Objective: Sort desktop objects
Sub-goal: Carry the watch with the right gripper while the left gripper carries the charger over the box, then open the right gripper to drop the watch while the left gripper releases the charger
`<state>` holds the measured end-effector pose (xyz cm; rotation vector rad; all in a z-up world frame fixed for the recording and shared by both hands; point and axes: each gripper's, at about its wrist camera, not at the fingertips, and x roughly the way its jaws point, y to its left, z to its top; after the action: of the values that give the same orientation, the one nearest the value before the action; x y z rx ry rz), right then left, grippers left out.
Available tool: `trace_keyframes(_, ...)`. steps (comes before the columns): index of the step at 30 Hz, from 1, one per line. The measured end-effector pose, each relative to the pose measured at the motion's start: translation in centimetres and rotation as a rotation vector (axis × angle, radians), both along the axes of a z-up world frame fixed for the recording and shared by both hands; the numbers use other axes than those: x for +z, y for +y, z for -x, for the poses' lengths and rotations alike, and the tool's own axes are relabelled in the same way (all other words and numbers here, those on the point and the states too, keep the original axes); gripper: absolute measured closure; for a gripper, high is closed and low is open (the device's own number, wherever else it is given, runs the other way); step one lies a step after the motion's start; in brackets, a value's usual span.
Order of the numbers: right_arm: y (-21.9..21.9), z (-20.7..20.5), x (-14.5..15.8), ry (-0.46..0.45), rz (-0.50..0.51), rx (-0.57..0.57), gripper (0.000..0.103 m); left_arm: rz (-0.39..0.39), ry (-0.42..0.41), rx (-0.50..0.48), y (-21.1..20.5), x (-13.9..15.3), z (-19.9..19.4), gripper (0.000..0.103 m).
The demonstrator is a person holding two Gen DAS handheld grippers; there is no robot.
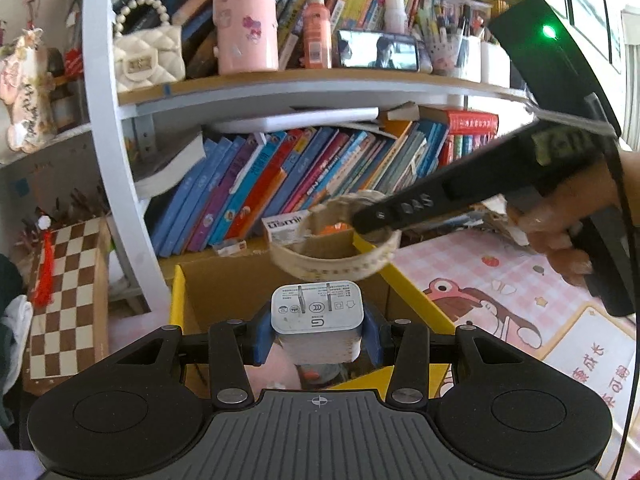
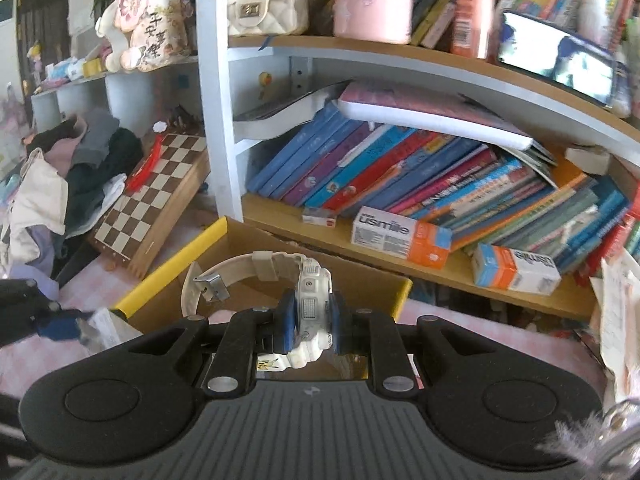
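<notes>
A white bookshelf (image 2: 216, 92) fills the back of both views, its lower shelf packed with leaning books (image 2: 420, 176) and its upper shelf carrying a pink cylinder (image 1: 245, 20), a quilted white handbag (image 1: 148, 56) and a phone (image 1: 378, 50) lying on its side with a lit screen. A chessboard (image 2: 156, 196) leans against the shelf's left upright, beside a heap of clothes (image 2: 60, 176). The desk (image 1: 500, 292) wears a pink checked mat with cartoon figures.

At the back edge of the desk, right against the lower shelf, stands an open cardboard box (image 2: 304, 256) with yellow-edged flaps. A toothpaste carton (image 2: 400, 236) and a second small carton (image 2: 516, 266) lie on the lower shelf just behind it.

The right gripper (image 2: 313, 322) pinches a white wristwatch (image 2: 310, 308) by its case between the blue pads, the strap looping out to the left over the box opening. In the left wrist view the same watch strap (image 1: 336, 240) hangs over the box from the black right tool, which a hand (image 1: 560, 236) grips.

The left gripper (image 1: 318, 330) squeezes a white plug charger (image 1: 318, 312) between its blue pads, prong face toward the camera, held above the box's near edge.
</notes>
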<state>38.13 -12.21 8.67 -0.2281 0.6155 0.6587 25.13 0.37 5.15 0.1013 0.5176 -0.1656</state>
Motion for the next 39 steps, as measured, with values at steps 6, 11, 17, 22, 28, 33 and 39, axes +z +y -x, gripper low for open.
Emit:
trace_keyframes(6, 2.0, -2.7, -1.8, 0.078, 0.023, 0.060, 0.087, 0.000, 0.055, -0.005, -0.2, -1.7, -2.4, 0.060)
trace_keyframes(11, 3.3, -4.7, -3.4, 0.148, 0.035, 0.083, 0.087, -0.021, 0.093, -0.028, -0.9, -3.0, -3.8, 0.060)
trace_keyframes(17, 4.8, -5.8, -5.4, 0.210, 0.072, 0.132, 0.087, -0.019, 0.154, -0.037, -1.1, -4.7, -5.0, 0.060)
trace_keyframes(22, 5.6, -6.6, -6.9, 0.242, 0.112, 0.154, 0.087, -0.007, 0.190, -0.047, -0.9, -5.6, -5.7, 0.060)
trace_keyframes(28, 6.0, -7.7, -8.7, 0.286, 0.135, 0.144, 0.087, 0.033, 0.201, -0.061, -0.6, -5.8, -6.1, 0.059)
trace_keyframes(33, 5.9, -8.2, -9.4, 0.308, 0.110, 0.134, 0.087, 0.088, 0.217, -0.062, 0.0, -6.1, -6.1, 0.059)
trace_keyframes(39, 6.1, -8.3, -9.6, 0.305, 0.110, 0.139, 0.086, 0.144, 0.246, -0.038, 0.7, -6.4, -6.6, 0.054)
